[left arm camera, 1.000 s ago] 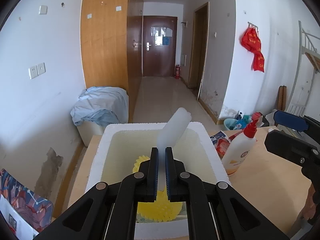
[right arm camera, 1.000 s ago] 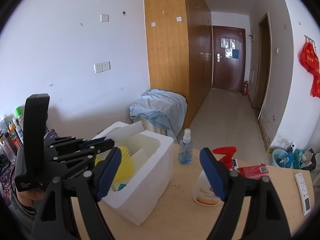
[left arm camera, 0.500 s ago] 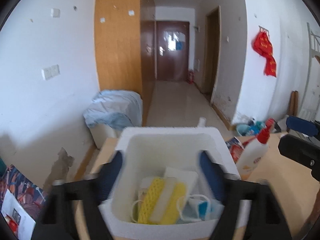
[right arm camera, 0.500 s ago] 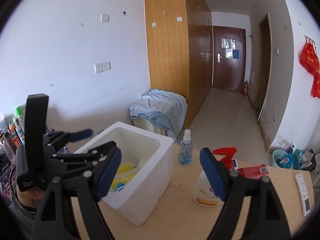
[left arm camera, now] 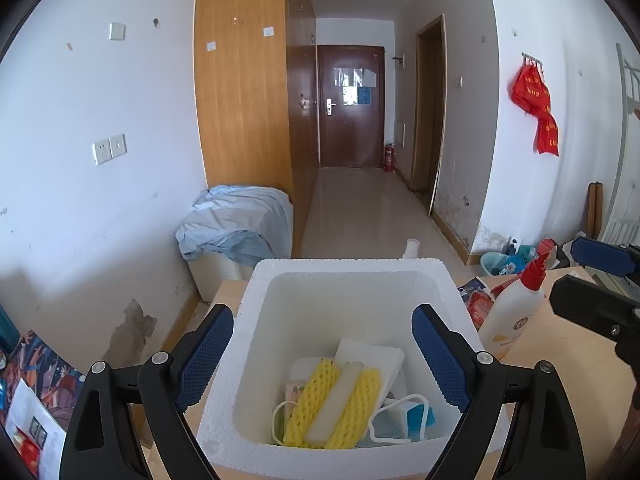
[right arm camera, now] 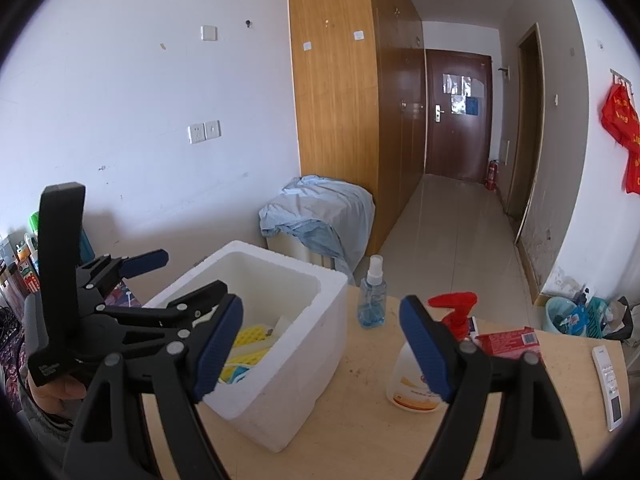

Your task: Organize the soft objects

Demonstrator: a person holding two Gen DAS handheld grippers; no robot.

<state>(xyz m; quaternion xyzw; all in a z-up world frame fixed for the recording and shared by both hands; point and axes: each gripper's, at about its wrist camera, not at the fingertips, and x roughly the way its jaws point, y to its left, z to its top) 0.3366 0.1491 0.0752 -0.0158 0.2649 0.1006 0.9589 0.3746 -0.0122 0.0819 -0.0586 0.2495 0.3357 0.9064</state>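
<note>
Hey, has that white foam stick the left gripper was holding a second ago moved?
Yes. The white foam stick has dropped from the left gripper, now open, and lies on the yellow mesh sleeve at the bottom of the foam box.

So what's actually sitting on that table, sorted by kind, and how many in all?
White foam box: 1
Bottles: 2, a blue spray bottle and a white one with a red trigger
Red packet: 1
Remote control: 1
Total: 5
</note>
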